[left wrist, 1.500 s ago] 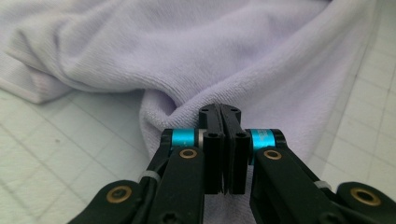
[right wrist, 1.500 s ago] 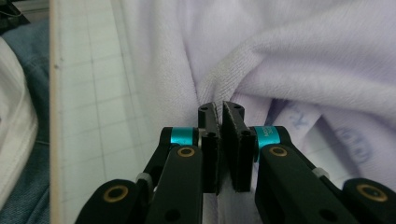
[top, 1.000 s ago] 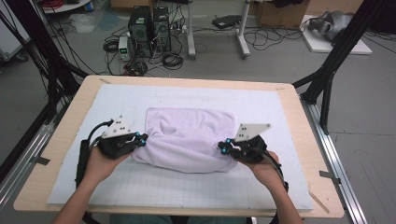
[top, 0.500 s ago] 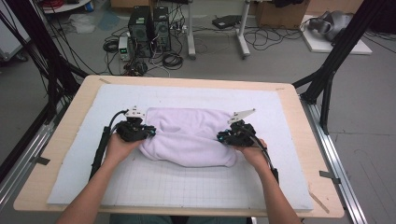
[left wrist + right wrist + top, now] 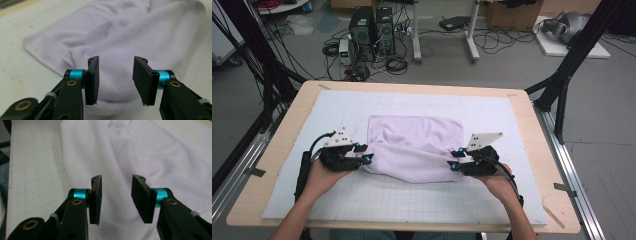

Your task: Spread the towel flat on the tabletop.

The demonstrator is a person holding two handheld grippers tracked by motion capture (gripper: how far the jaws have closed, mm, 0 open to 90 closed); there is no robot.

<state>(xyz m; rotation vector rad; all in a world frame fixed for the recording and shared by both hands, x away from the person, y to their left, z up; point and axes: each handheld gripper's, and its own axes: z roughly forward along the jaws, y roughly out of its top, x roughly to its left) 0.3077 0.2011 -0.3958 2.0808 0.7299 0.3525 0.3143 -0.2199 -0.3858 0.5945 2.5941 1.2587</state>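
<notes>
Both grippers' jaws just opened, nothing between, releasing towel (image 5: 417, 147) on mat (image 5: 412, 200) (cables behind)

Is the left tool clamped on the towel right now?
No, the left tool has a clear gap between its pads, with the towel lying flat beyond.

The white grid mat (image 5: 412, 200) is left bare in front of the lilac towel (image 5: 417, 147), so a free lane is offered along the near edge. More open mat is seen beyond the towel's far edge. The towel's left flank is blocked by the left gripper (image 5: 363, 153), its right flank by the right gripper (image 5: 454, 159), both with jaws parted.
</notes>
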